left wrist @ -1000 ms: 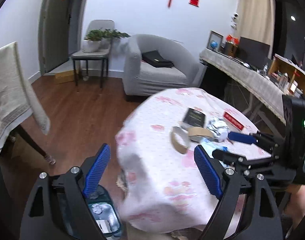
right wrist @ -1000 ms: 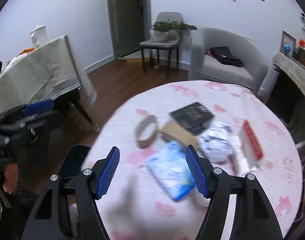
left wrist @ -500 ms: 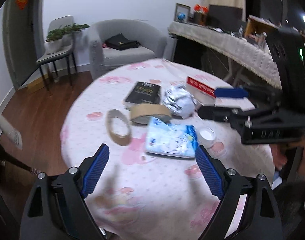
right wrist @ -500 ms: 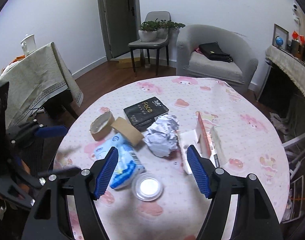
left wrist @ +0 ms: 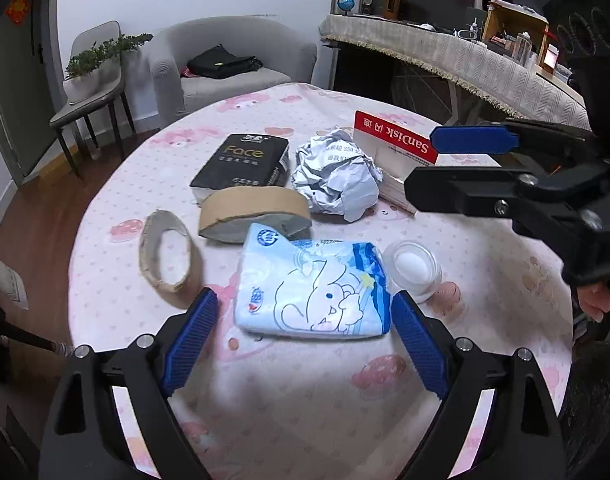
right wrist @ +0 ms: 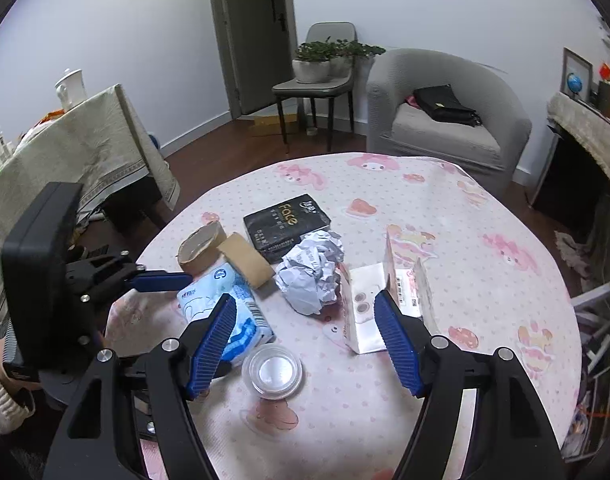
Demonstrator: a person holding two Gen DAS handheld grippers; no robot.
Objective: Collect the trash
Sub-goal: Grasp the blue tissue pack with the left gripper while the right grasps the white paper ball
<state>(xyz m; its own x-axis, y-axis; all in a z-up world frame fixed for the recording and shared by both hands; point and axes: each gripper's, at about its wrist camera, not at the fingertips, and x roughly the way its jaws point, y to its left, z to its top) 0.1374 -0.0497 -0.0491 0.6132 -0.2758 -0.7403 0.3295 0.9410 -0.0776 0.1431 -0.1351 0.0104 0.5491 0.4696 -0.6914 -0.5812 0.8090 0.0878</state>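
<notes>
At lower centre, the left hand-held gripper (left wrist: 303, 338) hangs spread and empty around a blue tissue pack (left wrist: 311, 286), seemingly lined up to grab it. Right hand-held gripper (right wrist: 305, 340), also spread, hovers above a clear plastic lid (right wrist: 272, 372). Crumpled paper (left wrist: 337, 174), tape rolls (left wrist: 253, 214) and boxes crowd the desk (left wrist: 305, 420) beyond.

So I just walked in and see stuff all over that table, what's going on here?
A person is holding a two-finger gripper in each hand over a round table to collect trash. Nothing is picked up yet. The left gripper hovers with open jaws either side of a blue tissue pack, not touching it. The right gripper is open above a small clear lid. A crumpled paper ball, two cardboard tape cores, a black tissue pack and a flattened red-and-white box lie untouched.
</notes>
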